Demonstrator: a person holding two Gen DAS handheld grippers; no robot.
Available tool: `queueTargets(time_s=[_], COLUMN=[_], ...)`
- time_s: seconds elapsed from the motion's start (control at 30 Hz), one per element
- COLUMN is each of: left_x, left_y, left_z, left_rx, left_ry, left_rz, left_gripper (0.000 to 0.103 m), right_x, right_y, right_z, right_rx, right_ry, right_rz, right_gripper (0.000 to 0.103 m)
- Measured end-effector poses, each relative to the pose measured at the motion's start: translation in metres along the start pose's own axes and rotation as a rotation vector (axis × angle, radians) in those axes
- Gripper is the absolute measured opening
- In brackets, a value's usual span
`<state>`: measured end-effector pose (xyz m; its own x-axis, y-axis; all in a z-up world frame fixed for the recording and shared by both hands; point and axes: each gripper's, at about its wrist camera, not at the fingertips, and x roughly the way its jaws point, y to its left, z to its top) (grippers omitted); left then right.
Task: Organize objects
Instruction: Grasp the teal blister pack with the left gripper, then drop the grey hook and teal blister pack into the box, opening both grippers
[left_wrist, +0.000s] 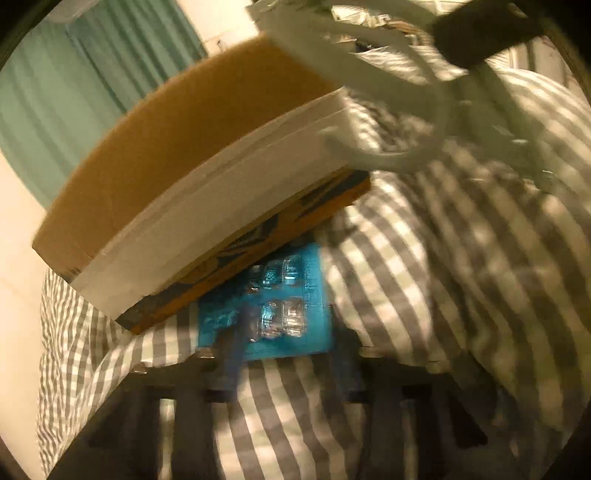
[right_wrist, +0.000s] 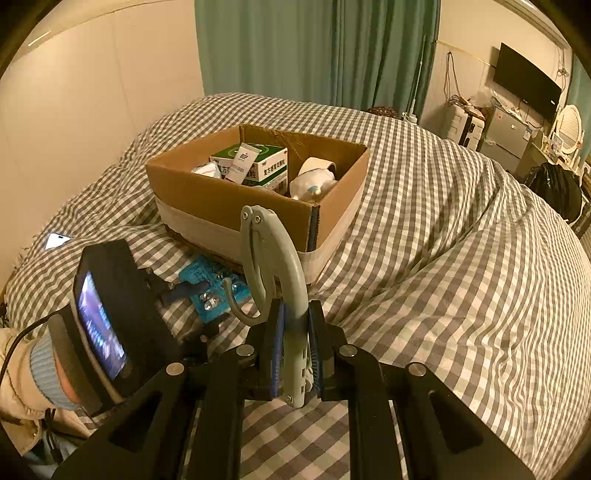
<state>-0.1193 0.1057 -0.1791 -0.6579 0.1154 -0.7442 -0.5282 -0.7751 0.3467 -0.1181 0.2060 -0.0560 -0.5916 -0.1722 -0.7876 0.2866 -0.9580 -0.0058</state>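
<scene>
A blue blister pack lies on the checked bedcover just in front of a brown cardboard box. My left gripper is open, its fingers flanking the pack's near edge; this view is motion-blurred. My right gripper is shut on a grey-white plastic hook, held upright above the bed near the box's front corner. The box holds a green-and-white medicine carton, a white tube and white rounded items.
A phone lies on the bedcover at far left. A sleeve shows at lower left. Green curtains hang behind the bed. A television, a small fridge and a black bag stand at right.
</scene>
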Motion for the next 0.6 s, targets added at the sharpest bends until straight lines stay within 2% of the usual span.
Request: queueTargets(time_s=[0.2,0.23,0.3,0.37,0.43,0.5,0.6], left_x=[-0.026,-0.033,-0.046,-0.059,-0.071,-0.08,-0.078], left_y=[0.021,0.027,0.037,0.048,0.045,0.058,0.068], left_z=[-0.008,-0.009,-0.008,-0.009,-0.004,-0.007,-0.005], left_rx=[-0.051,-0.062,-0.077,-0.108,-0.137,-0.174,-0.205], left_ry=[-0.031,-0.041,-0.065,-0.084,-0.088,-0.095,-0.098], left_rz=[0.007,0.01,0.015,0.0,-0.019,-0.04,-0.049], left_gripper=[0.032,0.015,0.015,0.011,0.01,0.009,0.009], right_x=[-0.009,-0.011,-0.016,-0.021,-0.026,-0.029,-0.03], right_y=[0.01,0.012,0.017,0.022,0.026,0.03,0.033], right_z=[0.0,0.0,0.002,0.003,0.004,0.005,0.007], right_rx=[-0.013,-0.016,-0.024,-0.033,-0.044,-0.052,-0.058], right_ry=[-0.015,-0.019,-0.028,-0.04,-0.051,-0.06,-0.059], right_rz=[0.014,0.015,0.017,0.021,0.023,0.024,0.022], right_gripper=[0.012,0.012,0.012,0.012,0.012,0.012,0.012])
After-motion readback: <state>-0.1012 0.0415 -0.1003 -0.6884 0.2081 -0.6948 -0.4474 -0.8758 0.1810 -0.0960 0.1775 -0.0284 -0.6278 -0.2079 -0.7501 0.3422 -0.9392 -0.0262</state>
